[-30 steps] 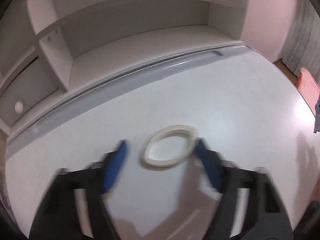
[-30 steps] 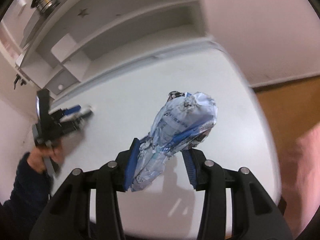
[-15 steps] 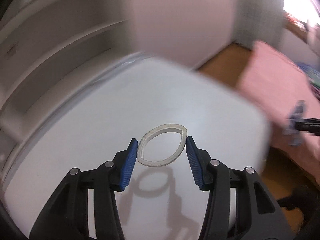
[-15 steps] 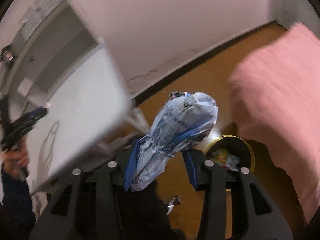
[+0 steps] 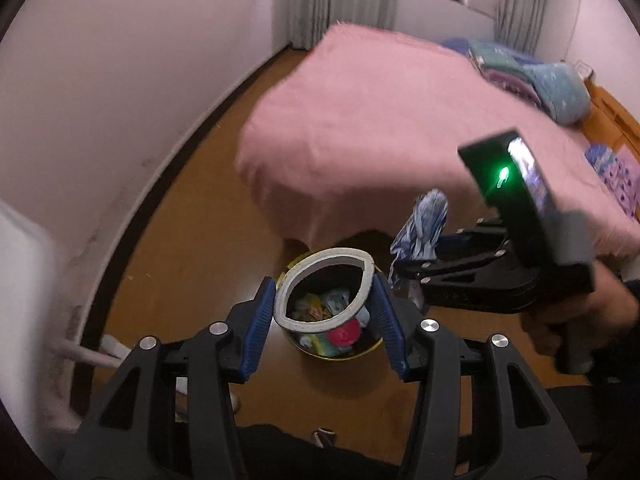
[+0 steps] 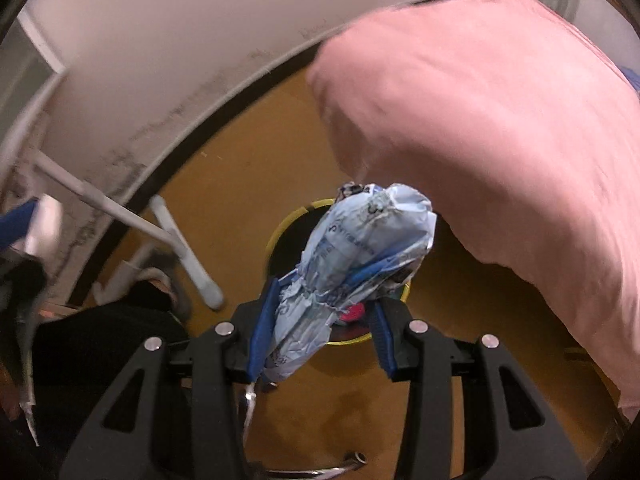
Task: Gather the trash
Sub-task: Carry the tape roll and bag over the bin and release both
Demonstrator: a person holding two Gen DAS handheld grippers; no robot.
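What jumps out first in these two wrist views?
The left gripper squeezes a white ring directly over a yellow-rimmed bin of trash on the wooden floor. The right gripper clamps a crumpled blue-white wrapper above the same bin, beside a pink-covered bed.

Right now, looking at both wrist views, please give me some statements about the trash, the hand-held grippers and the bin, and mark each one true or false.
1. The left hand-held gripper holds a white ring between its blue pads. True.
2. The right hand-held gripper is empty. False: it grips a crumpled light-blue plastic wrapper.
3. The yellow-rimmed trash bin already has rubbish inside. True: colourful wrappers and a red item lie in it.
4. The bin stands on a white table. False: it stands on the brown wooden floor, beside the bed with the pink cover.
5. The white ring already lies inside the bin. False: it is held above the bin, clamped by the gripper.
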